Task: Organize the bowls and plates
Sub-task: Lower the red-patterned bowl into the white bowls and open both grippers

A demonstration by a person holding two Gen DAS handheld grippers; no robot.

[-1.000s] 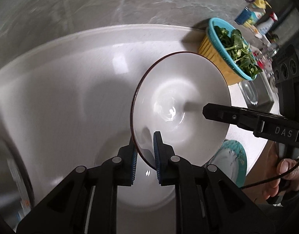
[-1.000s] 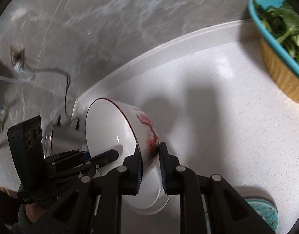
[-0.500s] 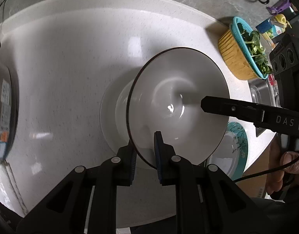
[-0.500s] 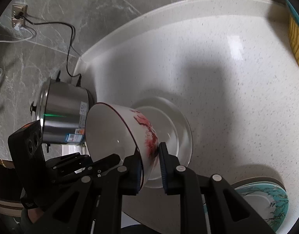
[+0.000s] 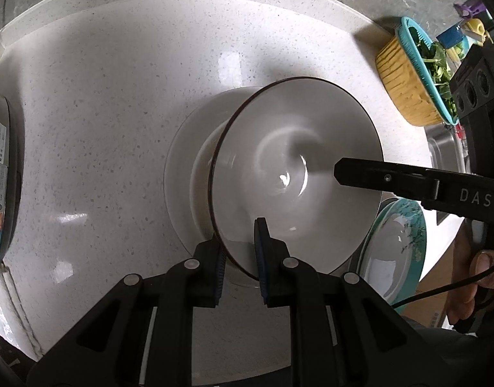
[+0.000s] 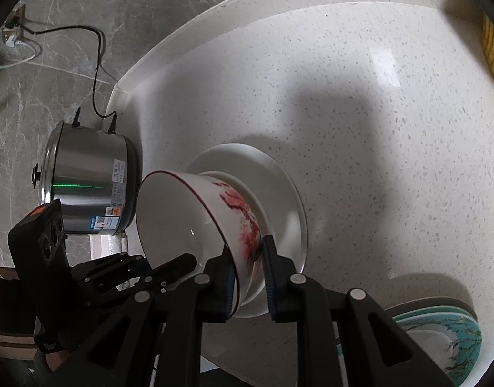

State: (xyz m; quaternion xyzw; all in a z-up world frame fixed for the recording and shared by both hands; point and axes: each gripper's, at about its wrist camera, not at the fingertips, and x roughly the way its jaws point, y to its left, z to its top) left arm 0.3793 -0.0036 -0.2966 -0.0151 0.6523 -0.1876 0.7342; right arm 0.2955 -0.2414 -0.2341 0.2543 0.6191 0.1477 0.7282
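We hold the bowl (image 5: pixel 295 174) above the white plate (image 5: pixel 188 174) on the counter (image 5: pixel 101 96), left gripper (image 5: pixel 238 254) and right gripper (image 6: pixel 248 267) each clamped on its rim; setting it down remains. A teal plate (image 5: pixel 405 245) waits just beside the white plate.

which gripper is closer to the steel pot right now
Left. The left gripper grips the bowl rim on the side facing the steel pot. The right gripper clamps the opposite rim, farther from the pot.
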